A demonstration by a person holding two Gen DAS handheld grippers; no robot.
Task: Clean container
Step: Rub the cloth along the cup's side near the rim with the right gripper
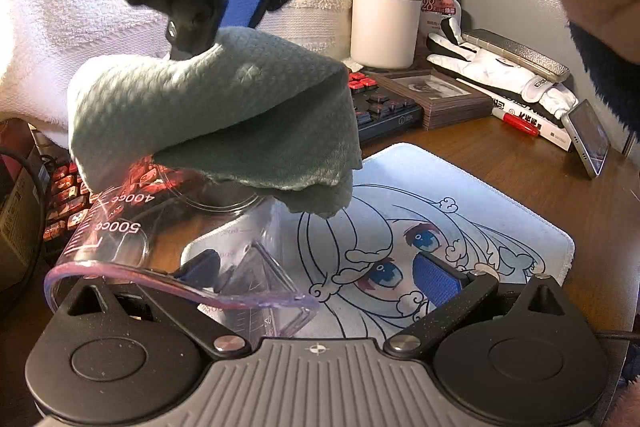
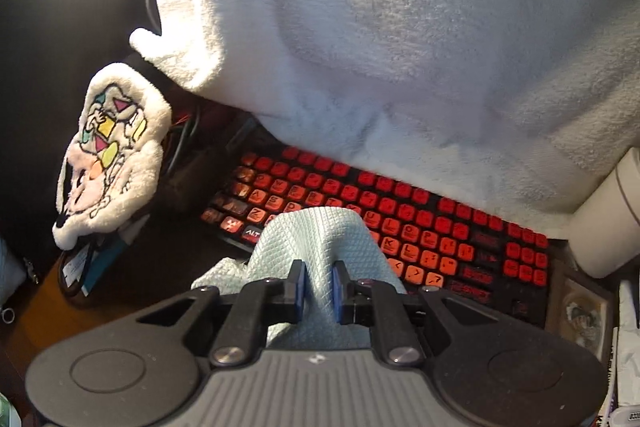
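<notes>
A clear plastic measuring cup (image 1: 168, 247) with red 400cc and 500cc marks lies tilted in the left wrist view, its mouth toward the camera. My left gripper (image 1: 320, 271) stands wide open; its left finger (image 1: 200, 263) is inside the cup's handle side, the right finger (image 1: 436, 273) is apart from it over the mat. My right gripper (image 2: 319, 285) is shut on a grey-green waffle cloth (image 2: 320, 239). In the left wrist view the cloth (image 1: 216, 115) hangs from that gripper (image 1: 208, 23) just above the cup's base.
A mouse mat with a cartoon face (image 1: 440, 227) lies on the wooden desk (image 1: 560, 187). A red-keyed keyboard (image 2: 400, 227) sits behind, under a white towel (image 2: 400, 47). A white canister (image 1: 384, 15), framed photo (image 1: 436, 91), books, phone (image 1: 590, 139) and plush pouch (image 2: 112, 147) stand around.
</notes>
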